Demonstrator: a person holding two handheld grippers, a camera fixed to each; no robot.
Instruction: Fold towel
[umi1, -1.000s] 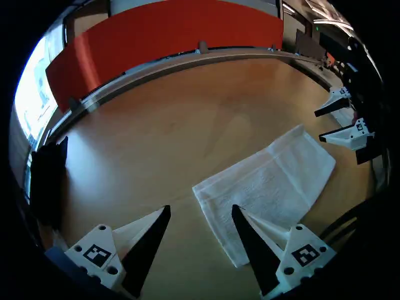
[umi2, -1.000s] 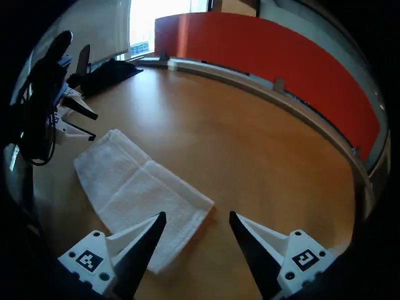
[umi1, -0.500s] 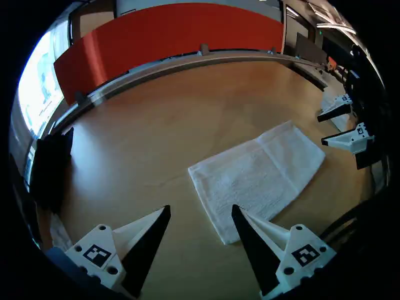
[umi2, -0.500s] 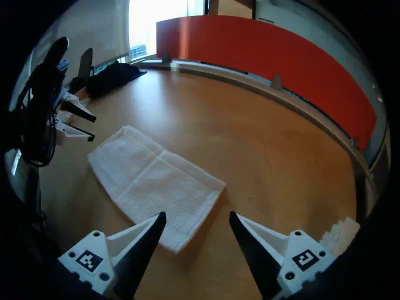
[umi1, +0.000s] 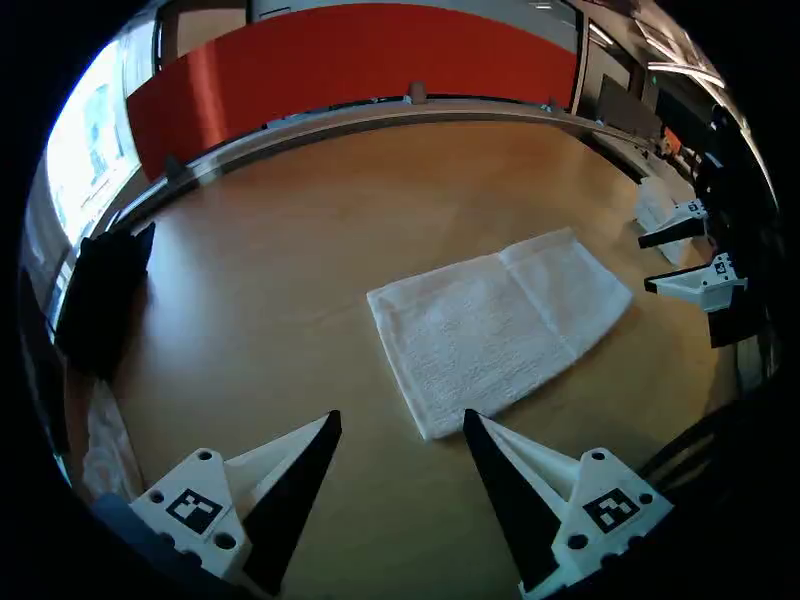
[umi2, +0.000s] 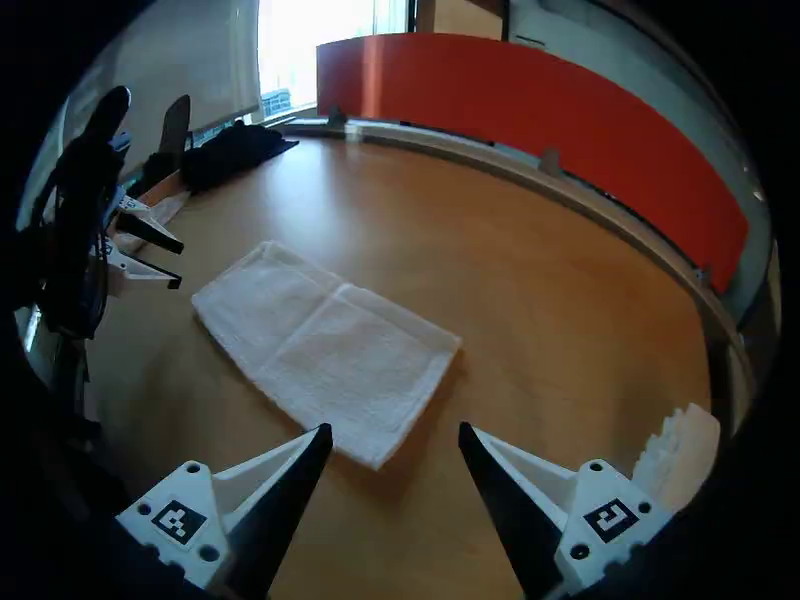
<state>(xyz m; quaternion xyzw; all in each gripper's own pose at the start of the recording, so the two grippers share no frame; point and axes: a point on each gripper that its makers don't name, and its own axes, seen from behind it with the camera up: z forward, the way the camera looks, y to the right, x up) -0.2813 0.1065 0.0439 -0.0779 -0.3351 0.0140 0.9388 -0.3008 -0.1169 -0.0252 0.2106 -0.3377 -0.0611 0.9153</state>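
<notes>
A white towel (umi1: 495, 325) lies folded flat on the wooden table (umi1: 300, 260), a fold line crossing it near one end. My left gripper (umi1: 400, 430) hangs open just short of the towel's near corner, nothing between its fingers. From the right gripper view the same towel (umi2: 325, 345) lies ahead of my right gripper (umi2: 395, 440), which is open and clear of the cloth. The right gripper (umi1: 690, 255) is at the far right of the left gripper view, beyond the towel's end. The left gripper (umi2: 145, 250) is at the left in the right gripper view.
A red partition (umi1: 350, 60) runs along the table's far edge. A dark bag (umi1: 100, 300) sits at the left end of the table. Another white cloth (umi2: 680, 455) lies at the right edge of the right gripper view. A window (umi2: 310, 40) is bright behind.
Both grippers have drawn back from the towel, which now sits farther ahead of each. The towel lies flat and released. A white cloth has come into sight at the right.
</notes>
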